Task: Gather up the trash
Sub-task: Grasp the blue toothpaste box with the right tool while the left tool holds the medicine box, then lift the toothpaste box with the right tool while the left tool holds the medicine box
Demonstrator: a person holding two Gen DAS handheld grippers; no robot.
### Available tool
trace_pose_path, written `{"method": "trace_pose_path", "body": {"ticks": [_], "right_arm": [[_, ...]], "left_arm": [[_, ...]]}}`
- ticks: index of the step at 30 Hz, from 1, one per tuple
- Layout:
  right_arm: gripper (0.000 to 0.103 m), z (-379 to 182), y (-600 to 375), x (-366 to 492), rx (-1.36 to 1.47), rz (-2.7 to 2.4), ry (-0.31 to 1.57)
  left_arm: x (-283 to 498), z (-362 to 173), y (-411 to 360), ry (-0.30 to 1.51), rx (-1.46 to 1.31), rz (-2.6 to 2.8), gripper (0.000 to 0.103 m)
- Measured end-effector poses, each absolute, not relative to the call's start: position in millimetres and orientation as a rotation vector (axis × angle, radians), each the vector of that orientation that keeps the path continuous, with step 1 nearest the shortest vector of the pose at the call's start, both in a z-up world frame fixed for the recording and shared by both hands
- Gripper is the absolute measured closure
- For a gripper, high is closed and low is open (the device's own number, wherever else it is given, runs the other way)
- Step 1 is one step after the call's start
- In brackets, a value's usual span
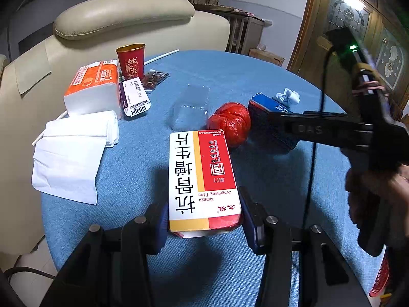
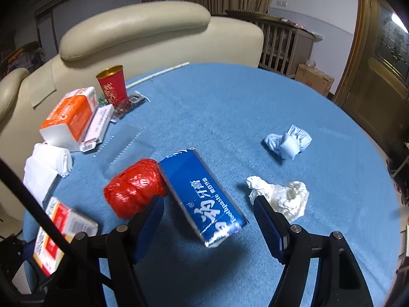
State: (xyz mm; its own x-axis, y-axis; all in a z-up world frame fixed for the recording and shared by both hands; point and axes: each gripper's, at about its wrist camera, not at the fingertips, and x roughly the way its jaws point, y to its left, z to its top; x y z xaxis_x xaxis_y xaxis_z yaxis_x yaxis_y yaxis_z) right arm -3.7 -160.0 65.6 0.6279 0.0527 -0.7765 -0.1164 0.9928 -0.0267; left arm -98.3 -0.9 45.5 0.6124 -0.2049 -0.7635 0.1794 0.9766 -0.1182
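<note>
On my left, the left gripper (image 1: 204, 220) is clenched on the near end of the white and red medicine box (image 1: 202, 176), whose far end reaches out over the blue tablecloth (image 1: 143, 168). Moving right, the red ball of string (image 2: 135, 186) lies touching the blue toothpaste box (image 2: 202, 194). My right gripper (image 2: 207, 217) hangs released above that box, jaws apart, with the crumpled white tissue (image 2: 281, 197) beside its right finger.

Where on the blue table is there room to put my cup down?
The far side of the blue tablecloth is bare, beyond the blue tissue. It is crowded on the left by the red cup and around the red ball and toothpaste box.
</note>
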Motion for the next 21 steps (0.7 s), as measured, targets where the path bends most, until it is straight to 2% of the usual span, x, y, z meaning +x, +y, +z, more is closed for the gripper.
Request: {"method": "trace_pose_path", "body": {"ticks": [3, 6, 9, 21], "right_arm": [[0.028, 58, -162, 1, -0.052, 0.102, 0.911], [0.042, 55, -166, -1, -0.004, 0.092, 0.924], [0.045, 58, -171, -8, 0.03, 0.08, 0.915], [0.047, 66, -189, -57, 0.122, 0.071, 0.901]], "left_arm": [[-99, 45, -1, 0.886, -0.029, -0.22, 0.053], [-98, 44, -1, 0.888, -0.027, -0.219, 0.053], [-100, 44, -1, 0.889, -0.028, -0.221, 0.053], [-108, 48, -9, 0.884, -0.015, -0.242, 0.053]]}}
